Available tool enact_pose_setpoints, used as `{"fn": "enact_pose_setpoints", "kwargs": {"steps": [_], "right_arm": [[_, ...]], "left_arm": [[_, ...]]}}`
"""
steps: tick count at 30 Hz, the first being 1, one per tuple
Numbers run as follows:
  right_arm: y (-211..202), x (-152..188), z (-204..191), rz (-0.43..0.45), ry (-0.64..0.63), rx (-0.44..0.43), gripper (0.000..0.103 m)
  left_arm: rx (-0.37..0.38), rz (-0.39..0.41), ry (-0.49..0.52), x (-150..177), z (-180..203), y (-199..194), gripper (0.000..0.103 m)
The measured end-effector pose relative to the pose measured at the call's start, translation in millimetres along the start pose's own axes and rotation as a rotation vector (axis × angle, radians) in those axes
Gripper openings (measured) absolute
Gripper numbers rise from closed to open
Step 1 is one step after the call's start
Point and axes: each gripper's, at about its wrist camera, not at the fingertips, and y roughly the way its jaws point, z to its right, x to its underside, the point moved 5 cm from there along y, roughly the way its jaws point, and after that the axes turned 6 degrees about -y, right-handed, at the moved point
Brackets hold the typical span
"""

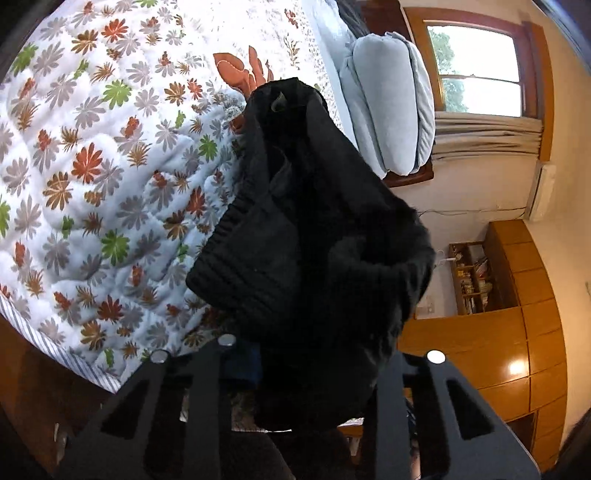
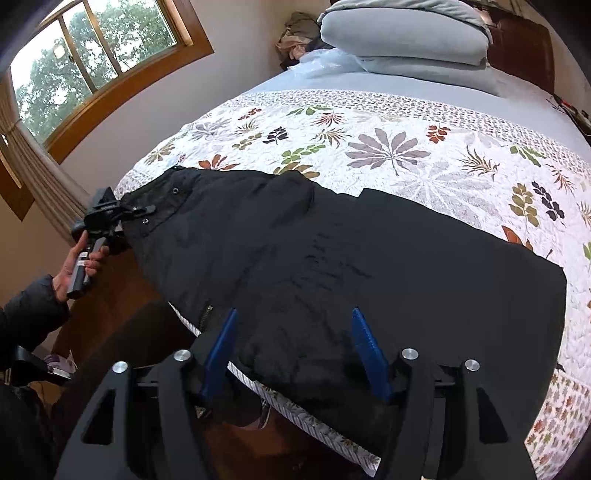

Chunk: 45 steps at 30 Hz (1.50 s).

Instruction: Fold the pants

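Black pants (image 2: 332, 258) lie spread across the near side of the flowered quilt (image 2: 388, 147), waistband to the left. My left gripper (image 2: 142, 211), held in a person's hand (image 2: 70, 269), is shut on the waistband end at the bed's left edge. In the left wrist view the pants (image 1: 314, 221) bunch up and cover the left gripper (image 1: 314, 365); one blue pad (image 1: 240, 365) peeks out. My right gripper (image 2: 295, 354) is open at the bed's near edge. Its blue pads (image 2: 221, 347) stand either side of a hump of pants cloth without pressing it.
Folded light-blue pillows (image 2: 402, 33) are stacked at the head of the bed, also in the left wrist view (image 1: 391, 103). A window (image 2: 74, 66) sits at the left wall. Wooden cabinets (image 1: 498, 350) stand beside the bed. The far quilt is bare.
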Motion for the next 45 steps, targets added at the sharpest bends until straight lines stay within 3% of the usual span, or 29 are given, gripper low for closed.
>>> {"fn": "enact_pose_setpoints", "kwargs": {"steps": [4, 9, 11, 17, 22, 29, 36, 42, 45], "right_arm": [[-5.0, 3.0, 5.3, 0.006, 0.01, 0.009, 0.064], [-15.0, 1.1, 19.8, 0.038, 0.046, 0.016, 0.064], [-20.8, -0.1, 26.5, 0.055, 0.061, 0.02, 0.064], [-44.4, -1.8, 49.9, 0.111, 0.112, 0.029, 0.064], [-68.5, -0.1, 77.0, 0.169, 0.178, 0.03, 0.064], [-82.6, 15.3, 120.8, 0.231, 0.331, -0.018, 0.066], [-62.1, 4.7, 139.2, 0.294, 0.485, -0.246, 0.083], [-16.1, -23.5, 130.1, 0.231, 0.526, -0.381, 0.094], [13.3, -28.9, 126.1, 0.146, 0.559, -0.416, 0.096]], "left_arm": [[-0.015, 0.03, 0.119, 9.2, 22.4, -9.6, 0.021], [-0.006, 0.014, 0.377, 32.0, 91.2, 0.8, 0.021], [0.015, -0.005, 0.431, 40.4, 114.8, 8.6, 0.021], [0.095, -0.103, 0.574, 81.5, 185.8, 45.3, 0.021], [0.113, -0.235, 0.673, 129.8, 230.0, 109.5, 0.021], [0.047, -0.397, 0.722, 191.2, 229.8, 221.7, 0.021], [-0.082, -0.437, 0.818, 228.2, 202.5, 269.5, 0.022], [-0.145, -0.416, 0.921, 263.6, 220.8, 277.7, 0.027], [-0.172, -0.415, 0.957, 268.7, 222.1, 285.1, 0.03]]}}
